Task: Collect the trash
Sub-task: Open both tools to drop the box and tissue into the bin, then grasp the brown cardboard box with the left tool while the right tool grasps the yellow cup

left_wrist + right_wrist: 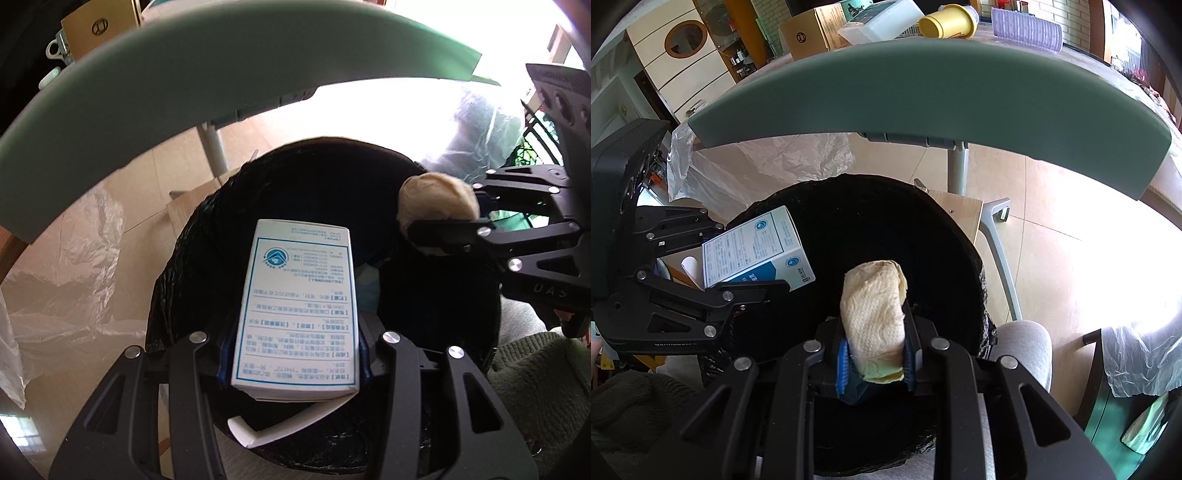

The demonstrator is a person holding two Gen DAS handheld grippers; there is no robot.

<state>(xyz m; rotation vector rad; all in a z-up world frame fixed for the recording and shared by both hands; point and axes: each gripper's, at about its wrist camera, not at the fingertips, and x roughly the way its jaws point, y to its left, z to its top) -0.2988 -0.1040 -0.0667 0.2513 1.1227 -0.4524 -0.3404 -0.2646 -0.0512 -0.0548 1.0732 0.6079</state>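
I've got both grippers over the round bin lined with a black plastic bag [207,229], which sits on the tiled floor under the pale green curved tabletop [207,74].

Left gripper [295,354] is clamped on the white cardboard carton with blue-framed print [299,310], pads pressing on its two long sides. Carton hangs over the bin mouth, far end pointing down into the bag. Printed panel faces the left camera: dense blue text in boxed rows, upside down, too small for me to read; round blue logo near the far end. From the right camera I see a darker blue band on its side face. One end flap is open, sticking out toward the camera.

Right gripper [875,360] is clamped on the crumpled cream paper towel wad [873,314], embossed texture, rolled into a short lump, faint reddish mark at the top. It also hangs over the bin opening, to the right of the carton, apart from it.

Gripper body lettering looks like "UAS", partly cut off.

On the tabletop: brown cardboard box [809,33], yellow cup on its side [947,22]. Clear plastic sheet [70,266] on the floor beside the bin.
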